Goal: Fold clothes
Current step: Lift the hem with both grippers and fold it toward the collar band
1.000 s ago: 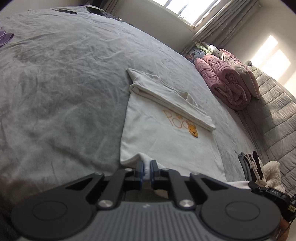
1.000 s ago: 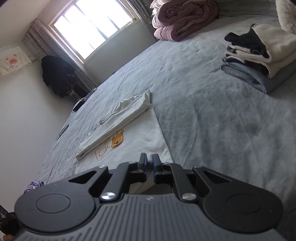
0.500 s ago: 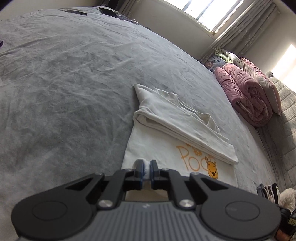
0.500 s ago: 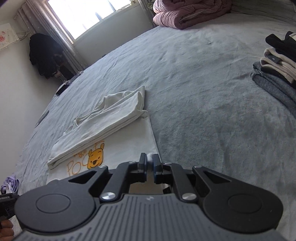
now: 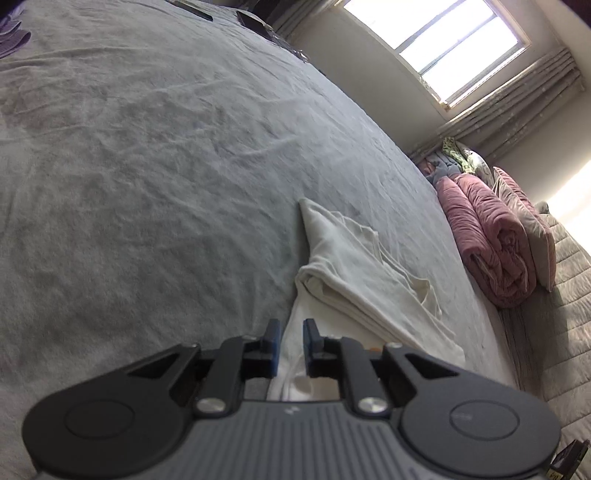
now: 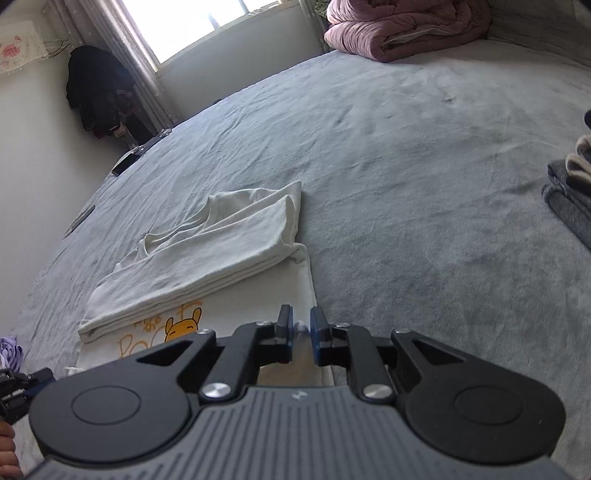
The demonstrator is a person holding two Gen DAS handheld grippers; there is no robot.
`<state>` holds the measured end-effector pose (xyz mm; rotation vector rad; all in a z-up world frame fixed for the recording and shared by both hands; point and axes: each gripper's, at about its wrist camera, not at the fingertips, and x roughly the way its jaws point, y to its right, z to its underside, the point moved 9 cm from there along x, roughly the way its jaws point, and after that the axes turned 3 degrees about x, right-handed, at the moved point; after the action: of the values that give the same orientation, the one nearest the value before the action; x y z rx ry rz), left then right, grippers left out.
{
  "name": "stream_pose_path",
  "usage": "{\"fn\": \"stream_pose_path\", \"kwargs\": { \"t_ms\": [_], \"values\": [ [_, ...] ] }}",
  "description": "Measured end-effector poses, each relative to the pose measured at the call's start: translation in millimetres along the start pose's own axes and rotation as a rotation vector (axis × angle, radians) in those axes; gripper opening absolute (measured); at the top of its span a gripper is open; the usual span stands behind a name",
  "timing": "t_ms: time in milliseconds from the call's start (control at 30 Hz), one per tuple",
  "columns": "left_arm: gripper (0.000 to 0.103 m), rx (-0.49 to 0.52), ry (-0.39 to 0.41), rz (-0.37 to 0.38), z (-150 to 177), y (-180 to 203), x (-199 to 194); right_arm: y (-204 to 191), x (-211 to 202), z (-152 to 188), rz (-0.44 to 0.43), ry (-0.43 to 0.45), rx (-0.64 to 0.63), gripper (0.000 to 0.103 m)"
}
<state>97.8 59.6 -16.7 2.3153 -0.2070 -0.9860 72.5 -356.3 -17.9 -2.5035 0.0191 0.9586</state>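
Grey bedspread covers the whole bed, creased, with a window beyond its far edge. On the bedspread lies a white T-shirt, partly folded: its upper part is doubled over the lower part, and an orange bear print shows just below the fold. My left gripper stands at the shirt's left edge, jaws slightly apart with white cloth running between them; I cannot tell whether they grip it. My right gripper is at the shirt's right edge, jaws narrowly parted, a bit of cloth between them; grip likewise uncertain. A rolled pink quilt rests at the bed's far right corner. Folded clothes sit stacked at the right edge.
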Motion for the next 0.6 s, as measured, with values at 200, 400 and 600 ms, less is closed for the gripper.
{"fn": "stream_pose_path", "kwargs": {
  "t_ms": [200,400,600],
  "values": [
    [0.033,0.220,0.031,0.006,4.8,25.0,-2.3,-0.5,-13.2,-11.3,0.032,0.052,-0.145,0.028],
    [0.036,0.362,0.002,-0.031,19.9,31.2,10.6,-1.7,-9.4,5.8,0.004,-0.003,-0.288,0.030],
    [0.035,0.490,0.000,-0.087,33.6,38.1,18.3,-11.0,1.7,20.0,0.001,-0.030,-0.420,0.030]
  ]
}}
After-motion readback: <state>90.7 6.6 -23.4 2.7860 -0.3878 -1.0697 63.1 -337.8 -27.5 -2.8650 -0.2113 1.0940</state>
